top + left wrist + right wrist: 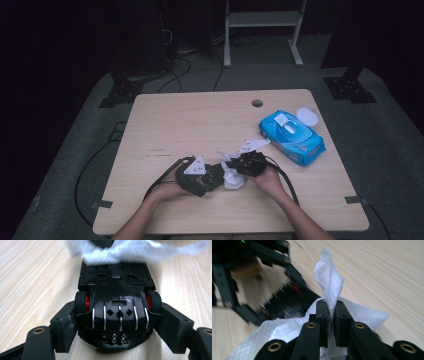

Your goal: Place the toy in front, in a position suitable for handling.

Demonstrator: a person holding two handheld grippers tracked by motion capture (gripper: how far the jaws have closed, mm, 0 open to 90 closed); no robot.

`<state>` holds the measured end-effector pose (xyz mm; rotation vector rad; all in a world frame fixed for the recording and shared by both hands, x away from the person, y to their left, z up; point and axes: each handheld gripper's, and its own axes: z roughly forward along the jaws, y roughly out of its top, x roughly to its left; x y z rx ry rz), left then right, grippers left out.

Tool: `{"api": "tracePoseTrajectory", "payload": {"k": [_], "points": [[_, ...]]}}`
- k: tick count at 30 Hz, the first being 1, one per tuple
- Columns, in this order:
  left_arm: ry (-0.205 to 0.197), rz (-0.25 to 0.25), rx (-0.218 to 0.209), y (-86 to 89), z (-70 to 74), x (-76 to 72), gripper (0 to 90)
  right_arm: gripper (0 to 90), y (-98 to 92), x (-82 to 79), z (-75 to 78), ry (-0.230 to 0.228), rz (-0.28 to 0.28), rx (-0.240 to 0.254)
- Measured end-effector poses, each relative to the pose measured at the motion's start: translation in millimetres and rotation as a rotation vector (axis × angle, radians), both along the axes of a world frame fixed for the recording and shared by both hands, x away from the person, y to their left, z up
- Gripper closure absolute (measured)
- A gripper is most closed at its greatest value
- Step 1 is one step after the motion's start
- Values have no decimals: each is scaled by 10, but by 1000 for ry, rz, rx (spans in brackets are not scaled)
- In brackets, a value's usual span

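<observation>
Dark floor and black stands ring a pale wood-grain table (165, 120) with one round hole near its far edge. Close to the near edge, about midway along it, two hands bring two grippers together. The left gripper (117, 322) clamps one black toy car (116, 302) by its sides, both pads pressed against the body just behind the wheels. The car lies underside up: glossy moulded plastic, thin chrome ribs, screw holes, and two rubber tyres with red hubs in sight. Its far end is hidden under a white wipe (130, 250), and the other wheels cannot be made out.

The right gripper (331, 315) pinches that one wipe (329, 280) between nearly closed jaws; a crumpled peak of soft, dimpled cloth stands up above the pads and the rest spreads out below, cut off at the bottom of the right gripper view. Behind it the car and left gripper are blurred. From the high view the car is largely masked by the grippers, and the wipe (232, 176) is a small white bunch between them.

Toward the right edge lies one blue soft pack of wipes (291, 138), its white flap open, with one white round lid (307, 116) just beyond it.
</observation>
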<state>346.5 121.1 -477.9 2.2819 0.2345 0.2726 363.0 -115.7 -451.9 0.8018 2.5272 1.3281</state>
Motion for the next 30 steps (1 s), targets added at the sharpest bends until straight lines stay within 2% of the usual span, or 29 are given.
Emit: {"api": "tracePoseTrajectory", "payload": {"k": [2,5,7,12,15,18,24,27,30], "points": [[-4,0,13,1,-5,6,244,830,83,32,5,-5,12,2],[-3,1,6,3,-10,6,244,830,78,71,9,-8,4,-6],[-6,-3,14,6,-3,5,244,830,-2,84,14,-14,-21,-15],[-4,-1,4,6,0,2,244,830,-335,113,0,-14,-94,-30],[-12,-10,15,10,7,11,245,831,-493,85,-25,10,-117,-19],[-23,-16,17,4,17,14,245,827,-513,77,-36,8,-122,-29],[-18,-5,13,18,9,15,245,828,-433,144,-34,11,-118,-7],[-14,-7,24,20,4,22,245,828,-485,91,-30,16,-113,-13],[-7,3,6,17,-5,17,246,828,-585,-12,-36,25,-105,-15]]}}
